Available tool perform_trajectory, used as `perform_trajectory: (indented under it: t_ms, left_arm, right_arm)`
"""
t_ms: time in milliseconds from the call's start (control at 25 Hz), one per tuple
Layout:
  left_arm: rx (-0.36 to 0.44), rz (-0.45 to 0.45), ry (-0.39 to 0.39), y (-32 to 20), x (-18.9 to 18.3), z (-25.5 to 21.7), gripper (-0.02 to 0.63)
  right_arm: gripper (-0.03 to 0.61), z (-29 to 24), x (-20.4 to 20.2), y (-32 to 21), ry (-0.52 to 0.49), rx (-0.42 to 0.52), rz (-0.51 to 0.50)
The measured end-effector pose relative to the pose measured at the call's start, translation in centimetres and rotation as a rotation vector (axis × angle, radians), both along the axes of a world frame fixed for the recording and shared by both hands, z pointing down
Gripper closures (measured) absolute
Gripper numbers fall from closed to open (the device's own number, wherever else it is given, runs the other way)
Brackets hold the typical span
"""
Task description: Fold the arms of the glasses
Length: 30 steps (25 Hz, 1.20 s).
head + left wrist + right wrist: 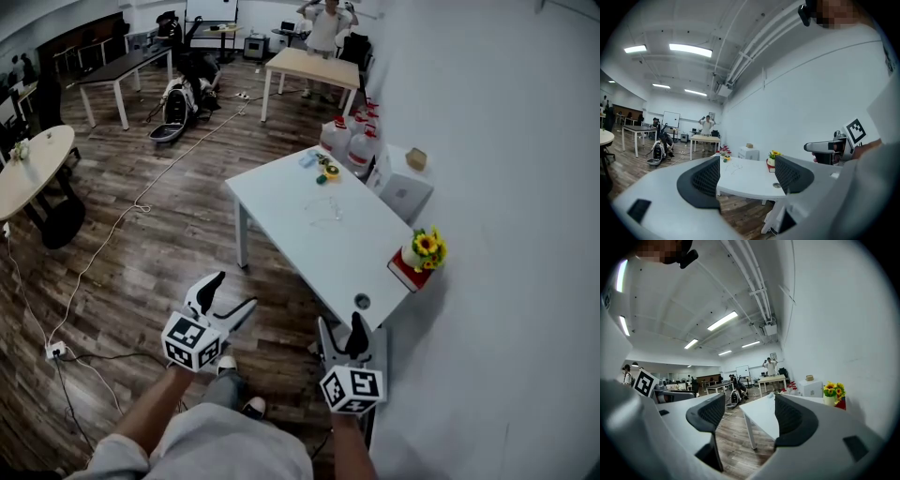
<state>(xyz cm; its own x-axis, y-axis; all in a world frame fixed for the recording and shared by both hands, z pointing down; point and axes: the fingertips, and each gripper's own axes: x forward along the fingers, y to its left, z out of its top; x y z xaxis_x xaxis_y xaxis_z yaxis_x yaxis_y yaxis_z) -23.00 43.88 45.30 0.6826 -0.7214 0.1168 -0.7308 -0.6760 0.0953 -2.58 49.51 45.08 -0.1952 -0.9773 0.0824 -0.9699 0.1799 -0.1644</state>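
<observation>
In the head view, the white table [281,202] stood against the wall. The glasses [325,210] lay on it near its middle, too small to tell how their arms were set. A yellow-green thing [328,172] sat toward the table's far end, and jugs [354,141] stood on the floor just past that end. Flowers [427,247] on a red block [407,272] sat at the table's wall-side edge, toward its near end. A round hole [362,301] marked the near end itself. The left gripper [234,292] hung over the floor off the table's near-left corner, and the right gripper [341,330] was just short of the near end, by the hole. Both were well apart from the glasses. A person [326,26] stood far beyond the table.

In the left gripper view, the jaws were spread wide with nothing between them. The table [746,183] showed through the gap, with the glasses [733,167] faint on its top and the flowers [774,153] at its right edge. The right gripper reached in from the right, beside the table's near end.

In the right gripper view, the jaws also stood wide apart and empty. The table [759,413] filled the gap, and the flowers [833,390] rose past the right jaw. I could not pick out the glasses on the table here
</observation>
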Motion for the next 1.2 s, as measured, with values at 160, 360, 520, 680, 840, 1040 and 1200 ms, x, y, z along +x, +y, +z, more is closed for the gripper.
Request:
perform_trajectory:
  t_ms: [160,360,520,680,840,1040,1200]
  left_arm:
    - [-0.010,0.011,-0.008,-0.9,0.6,0.3,0.267]
    - [-0.033,0.017,-0.009,-4.0,1.1,1.2,0.267]
    - [-0.040,0.033,-0.008,-8.0,2.5,1.6,0.267]
    - [-0.047,0.055,-0.004,-12.9,3.9,1.9,0.267]
    - [-0.052,0.075,-0.002,-19.4,5.3,1.8,0.267]
    - [-0.064,0.101,-0.004,-27.4,6.3,1.8,0.267]
    - [-0.041,0.107,-0.002,-33.2,5.9,1.0,0.267]
  right_arm:
    - [0.259,0.5,0.8,-0.7,-0.013,-0.014,0.014]
    - [0.262,1.1,1.2,-3.2,-0.018,-0.027,0.024]
    - [0.264,1.4,2.3,-6.8,-0.025,-0.032,0.035]
    - [0.267,1.5,3.4,-11.3,-0.023,-0.039,0.052]
    - [0.268,1.4,4.3,-17.5,-0.018,-0.048,0.064]
    - [0.270,1.0,5.0,-25.1,-0.021,-0.065,0.087]
    - [0.270,0.1,4.8,-30.8,-0.022,-0.049,0.103]
